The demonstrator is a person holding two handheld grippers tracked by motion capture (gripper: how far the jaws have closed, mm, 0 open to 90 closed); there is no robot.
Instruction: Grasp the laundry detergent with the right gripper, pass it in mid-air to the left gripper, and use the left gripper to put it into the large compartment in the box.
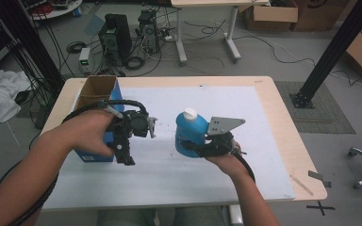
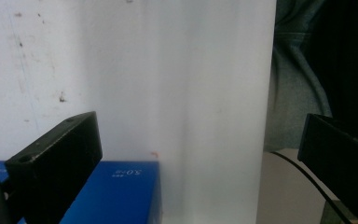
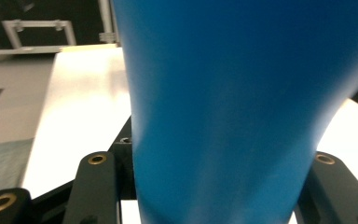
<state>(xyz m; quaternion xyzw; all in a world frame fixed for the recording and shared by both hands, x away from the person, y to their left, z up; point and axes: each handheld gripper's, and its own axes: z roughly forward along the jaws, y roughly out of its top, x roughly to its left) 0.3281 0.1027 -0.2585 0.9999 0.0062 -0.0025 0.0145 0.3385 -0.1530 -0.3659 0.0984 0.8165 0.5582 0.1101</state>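
Blue bottle up in my right hand-held gripper, and a slip is the main worry.

My right hand-held gripper point(image 1: 192, 141) is clamped on the bottle point(image 1: 191, 131), which hangs above the white mat point(image 1: 245, 117) on the tabletop point(image 1: 283, 136), near its middle, cap point(image 1: 190, 114) uppermost. In the right gripper view the bottle point(image 3: 242, 107) has a smooth wall that tapers between the jaws, so I judge it could slide down or twist out if I tilt or swing it fast. My left hand-held gripper point(image 1: 139, 136) stands with its jaws wide apart and nothing in them, just beside the blue box point(image 1: 96, 94) at the left edge; its own view looks down on the mat and the box point(image 2: 116, 191). If I bring the two together carelessly, that one could knock the bottle or catch the box and tip it. A loose cap could mean a spill, though I can't tell how tight it sits.
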